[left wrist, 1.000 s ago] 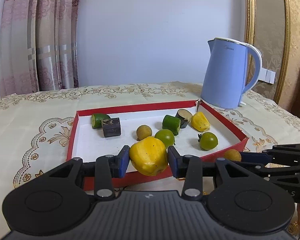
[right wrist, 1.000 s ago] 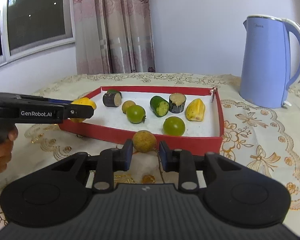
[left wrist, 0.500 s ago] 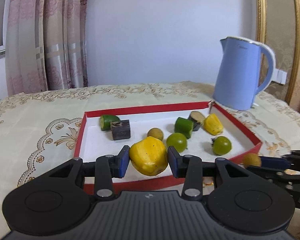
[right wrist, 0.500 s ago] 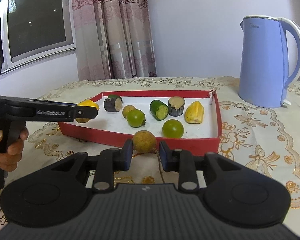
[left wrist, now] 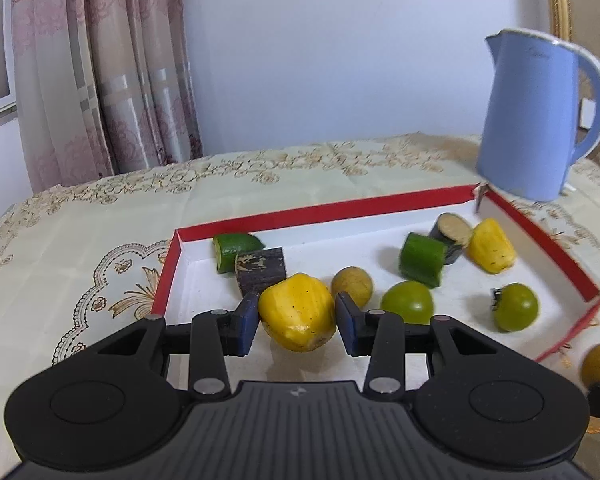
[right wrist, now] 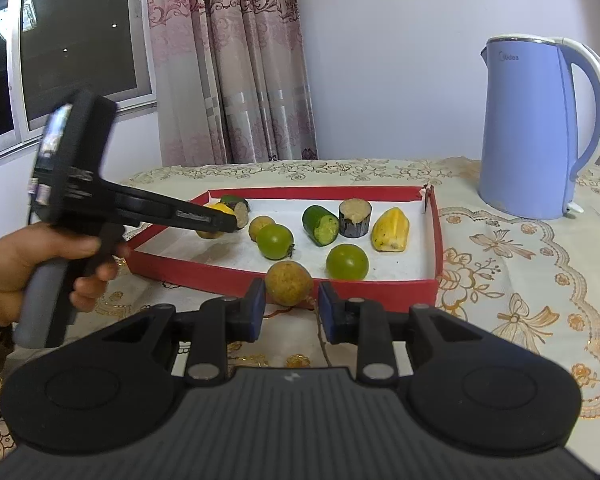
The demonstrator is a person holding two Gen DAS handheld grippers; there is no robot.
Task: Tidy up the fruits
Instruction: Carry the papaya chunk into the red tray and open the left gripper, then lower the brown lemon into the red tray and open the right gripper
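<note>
— Where's the left hand (right wrist: 40, 264) at?

— Low at the left side, fist wrapped round the grey pistol grip, the tool reaching out level and slightly down over the near left corner of the red tray (left wrist: 320, 213). The left tongs (left wrist: 296, 322) are pinching a yellow fruit (left wrist: 297, 312), one blue pad on each flank, and it hangs above the white tray floor just in front of a dark eggplant chunk (left wrist: 260, 270).

— And the other side?

— The right tongs (right wrist: 291, 306) point gently downward at the tray's near wall, outside it, over the cream embroidered tabletop (right wrist: 520, 280). They're pressed in on a brown round fruit (right wrist: 288, 282), which sits in the air just before the red wall.

— What's inside already?

— Two green tomatoes (right wrist: 275, 241), a cucumber piece (right wrist: 321, 225), another eggplant stub (right wrist: 355, 218), a second yellow piece (right wrist: 390, 229), a small brown ball (right wrist: 261, 226). A blue kettle (right wrist: 536, 128) stands beyond the far right corner.
</note>
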